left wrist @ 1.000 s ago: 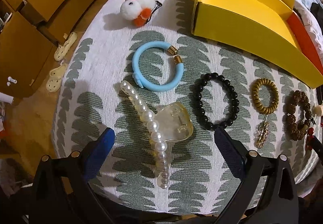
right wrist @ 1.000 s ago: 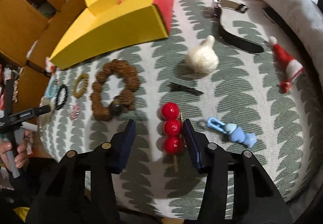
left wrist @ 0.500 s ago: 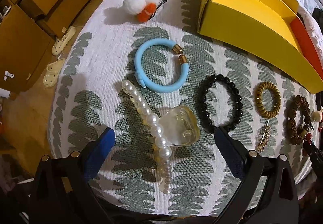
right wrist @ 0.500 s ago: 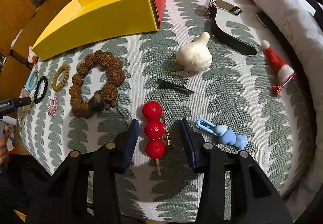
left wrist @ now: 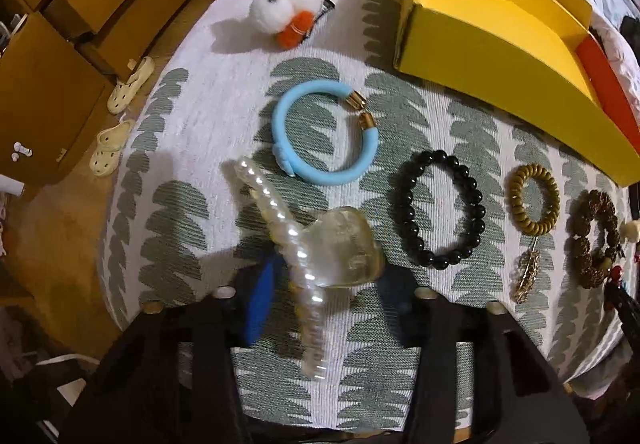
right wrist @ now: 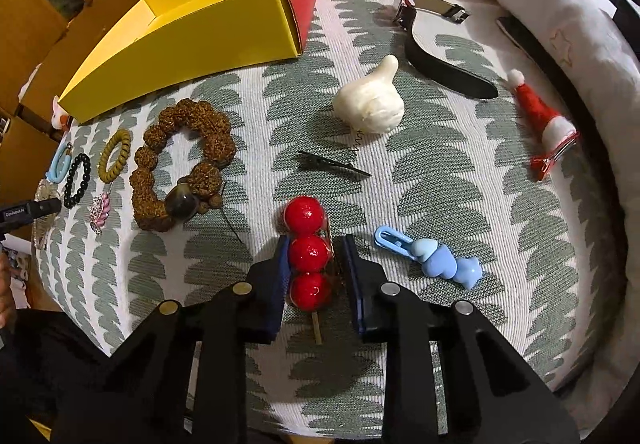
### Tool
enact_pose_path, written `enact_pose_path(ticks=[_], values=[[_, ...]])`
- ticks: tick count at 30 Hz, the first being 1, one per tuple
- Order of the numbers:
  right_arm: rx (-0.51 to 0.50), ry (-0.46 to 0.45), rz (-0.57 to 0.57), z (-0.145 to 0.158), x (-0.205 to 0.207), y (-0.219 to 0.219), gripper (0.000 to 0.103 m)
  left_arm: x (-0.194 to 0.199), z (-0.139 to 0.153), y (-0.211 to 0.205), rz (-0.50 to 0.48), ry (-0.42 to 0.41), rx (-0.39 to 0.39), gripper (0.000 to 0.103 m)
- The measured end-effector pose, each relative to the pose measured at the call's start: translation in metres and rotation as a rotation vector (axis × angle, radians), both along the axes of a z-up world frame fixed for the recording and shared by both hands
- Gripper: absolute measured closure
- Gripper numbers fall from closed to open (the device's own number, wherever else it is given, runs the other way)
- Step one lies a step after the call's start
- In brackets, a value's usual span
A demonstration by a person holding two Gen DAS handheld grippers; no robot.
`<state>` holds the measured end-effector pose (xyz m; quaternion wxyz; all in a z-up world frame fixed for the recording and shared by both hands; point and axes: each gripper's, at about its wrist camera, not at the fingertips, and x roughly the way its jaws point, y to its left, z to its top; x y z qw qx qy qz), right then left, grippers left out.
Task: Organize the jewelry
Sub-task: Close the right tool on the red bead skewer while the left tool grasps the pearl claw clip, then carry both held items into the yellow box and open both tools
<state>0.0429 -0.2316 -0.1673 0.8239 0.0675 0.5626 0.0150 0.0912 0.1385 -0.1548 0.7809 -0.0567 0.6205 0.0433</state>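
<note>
Between closing left gripper [left wrist: 326, 284] jaws, blurred pearl clip [left wrist: 320, 244]; right gripper [right wrist: 314, 264] likewise, red-ball pin [right wrist: 308, 256].

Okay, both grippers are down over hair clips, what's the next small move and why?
Probably finish closing both. The right gripper is closing, the red ball clip between its pads; the left gripper is closing around the pearl claw clip. Then lift toward the yellow box.
</note>
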Motion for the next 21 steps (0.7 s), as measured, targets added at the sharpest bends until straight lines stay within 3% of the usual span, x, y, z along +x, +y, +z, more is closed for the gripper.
enact_pose_path(ticks=[6,21], values=[[0.015,-0.027,-0.03,0.007,-0.003,-0.005,0.08,-0.002,-0.001,0.002,-0.013,-0.02,-0.018,0.06],[0.17,-0.183,-0.028,0.057,-0.011,-0.002,0.08,-0.015,0.049,-0.016,-0.032,-0.207,-0.011,0.06]])
